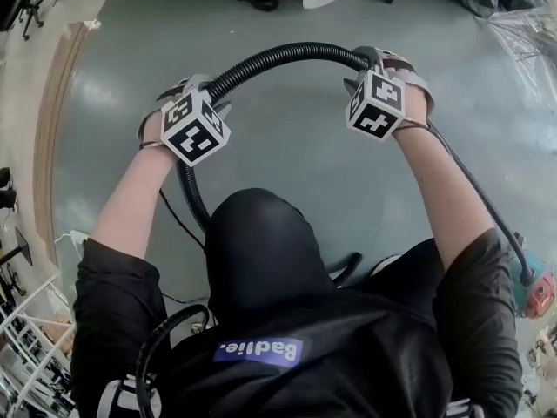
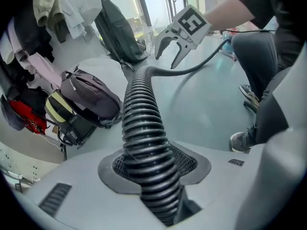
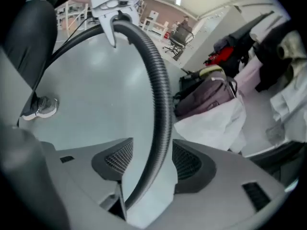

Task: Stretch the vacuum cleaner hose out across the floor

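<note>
At centre left of the head view, the left hand-held gripper (image 1: pixel 200 101) was clamped on the black ribbed vacuum cleaner hose (image 1: pixel 278 55). In the left gripper view, both mesh pads pressed against the hose's sides. From there the hose arched across the upper middle of the frame, held up above the grey floor (image 1: pixel 287 146), to the right hand-held gripper (image 1: pixel 376 70) at upper right. That gripper's jaws stood wide apart, and the hose ran through the gap unpinched. Below the left hand-held gripper, the hose curved down towards the person's body. Low in the frame, a purple label (image 1: pixel 258 351) on the person's black top appeared to read "Badlie."
</note>
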Tool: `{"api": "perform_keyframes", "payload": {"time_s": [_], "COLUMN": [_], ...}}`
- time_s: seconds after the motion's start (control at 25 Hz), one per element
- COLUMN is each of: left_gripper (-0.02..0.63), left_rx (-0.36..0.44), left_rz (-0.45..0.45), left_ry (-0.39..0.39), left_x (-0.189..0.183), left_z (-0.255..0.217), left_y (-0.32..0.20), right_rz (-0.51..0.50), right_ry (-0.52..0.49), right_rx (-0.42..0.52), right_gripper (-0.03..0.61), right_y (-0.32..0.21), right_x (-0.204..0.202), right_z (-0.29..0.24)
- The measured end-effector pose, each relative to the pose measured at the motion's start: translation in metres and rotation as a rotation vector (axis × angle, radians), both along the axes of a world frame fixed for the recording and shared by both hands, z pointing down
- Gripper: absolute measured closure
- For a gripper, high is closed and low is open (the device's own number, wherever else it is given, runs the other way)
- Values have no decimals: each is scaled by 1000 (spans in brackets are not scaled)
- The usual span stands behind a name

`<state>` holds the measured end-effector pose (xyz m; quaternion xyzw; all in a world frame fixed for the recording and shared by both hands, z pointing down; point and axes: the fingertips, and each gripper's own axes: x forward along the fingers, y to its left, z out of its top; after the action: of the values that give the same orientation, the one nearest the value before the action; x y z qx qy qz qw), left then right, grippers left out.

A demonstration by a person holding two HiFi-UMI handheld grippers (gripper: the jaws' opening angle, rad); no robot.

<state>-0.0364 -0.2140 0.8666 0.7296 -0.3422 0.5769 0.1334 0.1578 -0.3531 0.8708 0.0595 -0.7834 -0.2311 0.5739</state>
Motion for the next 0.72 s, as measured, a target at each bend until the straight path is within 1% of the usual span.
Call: {"api": "perform_keyframes", "payload": {"time_s": [0.12, 0.2, 0.24, 0.28, 0.36, 0.4, 0.48, 0.56, 0.64, 0.68, 0.72], "left_gripper": [419, 419, 419, 419, 419, 419, 419, 416, 414, 408, 404], "left_rx": [-36, -71, -88, -104, -135, -147, -155, -154, -147, -136, -117], "left_rz": [63, 138, 173, 204, 259, 287, 333, 378, 417, 422, 414], "left_ry": [-2, -38, -63, -89, -141, -163, -189, -199, -198, -194, -190], "left_x": [-19, -30, -37, -45, -61, -69, -75, -65, -41, -28, -17], "left_z": [-20, -31, -36, -43, -59, -69, -88, -102, -107, -109, -109], "left_y": [-6, -4, -4, -5, -6, -8, -16, -26, -35, -42, -51], "right_rz": [-105, -172, -212, -253, -318, -335, -342, -326, -314, -308, -293], "right_ry": [-33, -66, -63, -48, -19, -24, -84, -152, -187, -203, -224], "right_rx": [97, 161, 177, 179, 153, 127, 62, 12, 2, -5, -20], "right_gripper": [327, 325, 302, 299, 298, 298, 298, 299, 298, 300, 380], "right_y": [21, 30, 36, 42, 55, 61, 68, 69, 60, 52, 43], "right_x": [-64, -110, -130, -148, -175, -185, -201, -209, -208, -207, -205], "right_z": [-36, -72, -87, -97, -106, -110, -121, -125, -121, -119, -118]}}
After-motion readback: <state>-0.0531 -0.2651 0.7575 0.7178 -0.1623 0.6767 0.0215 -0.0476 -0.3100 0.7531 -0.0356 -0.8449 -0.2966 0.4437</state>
